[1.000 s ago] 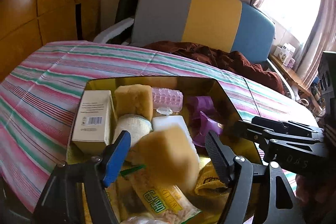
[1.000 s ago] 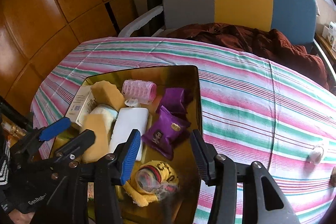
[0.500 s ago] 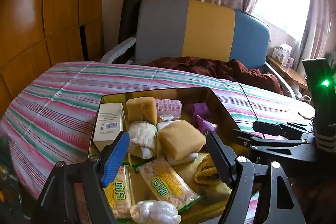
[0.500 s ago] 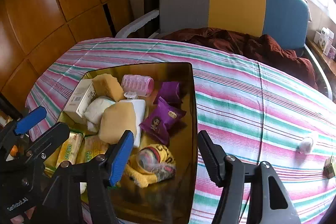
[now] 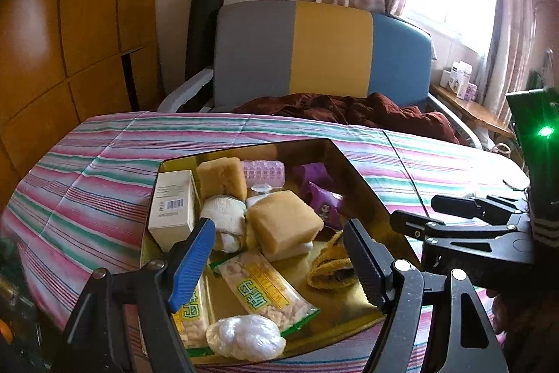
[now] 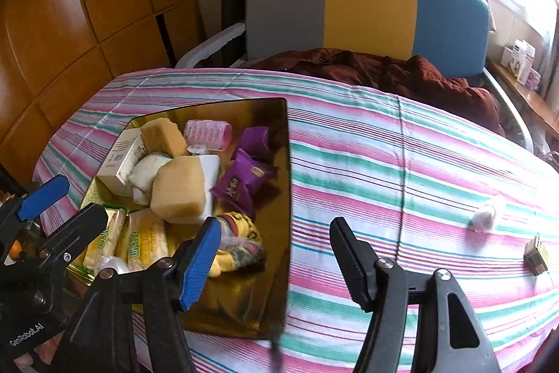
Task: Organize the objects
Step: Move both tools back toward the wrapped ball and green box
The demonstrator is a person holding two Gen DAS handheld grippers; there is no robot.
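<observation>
Above gold tray (image 6: 279,163): left gripper (image 5: 279,263) jaws apart, empty; right gripper (image 6: 276,263) tilted down, jaws just widened, empty.

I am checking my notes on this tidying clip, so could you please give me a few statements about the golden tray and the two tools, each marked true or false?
1. Both the left tool and the right tool are empty. True.
2. The pink ribbed hair roller lies on the striped tablecloth. False: it lies inside the shiny golden tray.
3. A tan sponge block rests on top of other items in the tray. True.
4. The tablecloth outside the tray is bare. False: a small white wad and a small dark box lie there.
5. The white barcoded carton stands outside the tray. False: it is inside.
</observation>
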